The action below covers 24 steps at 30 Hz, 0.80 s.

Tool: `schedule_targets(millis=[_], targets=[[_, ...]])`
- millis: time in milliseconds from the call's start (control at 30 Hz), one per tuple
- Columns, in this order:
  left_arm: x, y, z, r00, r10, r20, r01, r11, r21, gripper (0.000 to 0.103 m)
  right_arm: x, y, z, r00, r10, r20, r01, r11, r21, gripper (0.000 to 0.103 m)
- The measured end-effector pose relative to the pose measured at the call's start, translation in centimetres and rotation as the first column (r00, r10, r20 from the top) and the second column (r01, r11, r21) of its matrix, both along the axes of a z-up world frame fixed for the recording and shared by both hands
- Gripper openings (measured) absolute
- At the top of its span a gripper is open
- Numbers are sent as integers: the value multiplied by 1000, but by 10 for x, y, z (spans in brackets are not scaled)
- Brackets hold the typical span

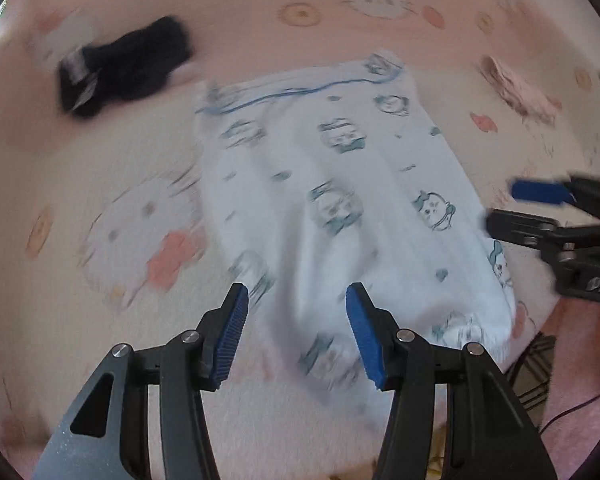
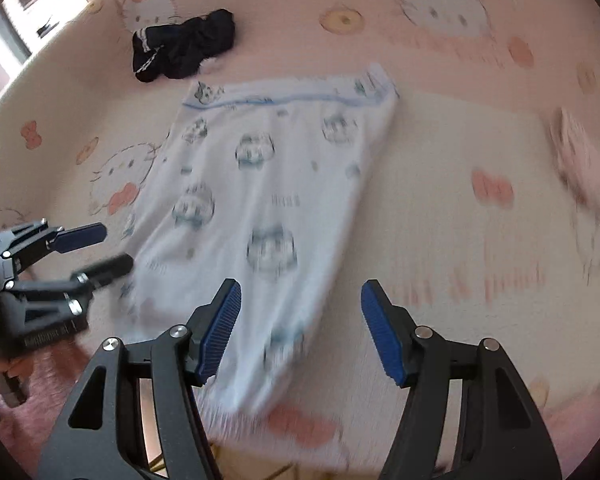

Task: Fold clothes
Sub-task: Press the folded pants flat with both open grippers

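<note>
A white garment printed with small cartoon faces, a blue line along its far hem, lies flat on a pink and cream cartoon-cat blanket. My left gripper hovers open over its near end, with nothing between the blue pads. My right gripper shows at the garment's right edge, jaws apart. In the right wrist view the garment runs away from me. There my right gripper stands open above its near right corner, not holding any cloth. My left gripper is open beside its left edge.
A crumpled black garment lies beyond the white one, to the far left. A small pink cloth sits at the right. The bed's near edge drops to a pink rug with a cable.
</note>
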<state>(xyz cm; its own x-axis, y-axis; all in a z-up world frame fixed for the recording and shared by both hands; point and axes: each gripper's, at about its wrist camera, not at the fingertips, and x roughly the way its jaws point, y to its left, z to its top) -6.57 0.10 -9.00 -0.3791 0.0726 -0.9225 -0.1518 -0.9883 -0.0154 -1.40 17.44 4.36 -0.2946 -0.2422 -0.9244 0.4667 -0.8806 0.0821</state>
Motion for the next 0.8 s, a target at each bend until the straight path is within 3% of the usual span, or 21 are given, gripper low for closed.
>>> schedule_targets(millis=[67,133,300,367,467,500,567,667,733,800], targets=[[-12,13,-13,998,-57,36,59,998,-35,54,-16,-17,-17,999,39,-19,-38,998,58,62],[-14,1,-20,996,-64,67,68,996,-60,55,-19,-3,-25,1000,29,4,-29,996,84,64],[-13,-55,-19,991,34,132,-30,999,-36,60,-26,38,-28,998,-46,36,41,990,132,65],[-17,-64,-12,992,55,116,-52,998,-27,57,-27,51,-21,996,-84,22,81,989,125,63],[-29,-64,5,997,63,33,-66,993,96,57,-31,42,-7,995,-93,-21,94,994,55,62],[-35,-62,7,997,73,15,-74,992,102,57,-32,38,-3,995,-95,-35,96,995,34,62],[-48,-57,0,997,75,20,-76,996,37,57,-41,19,-6,996,-77,-51,79,996,31,61],[-59,-64,-11,995,82,49,-78,994,-79,57,-62,1,-32,999,-22,-43,29,986,166,63],[-59,-80,-14,993,98,60,-90,988,-122,57,-62,21,-28,999,-26,-44,33,987,158,65],[-56,-98,-12,990,129,55,-117,975,-187,54,-67,41,-21,996,-65,-57,76,975,209,65]])
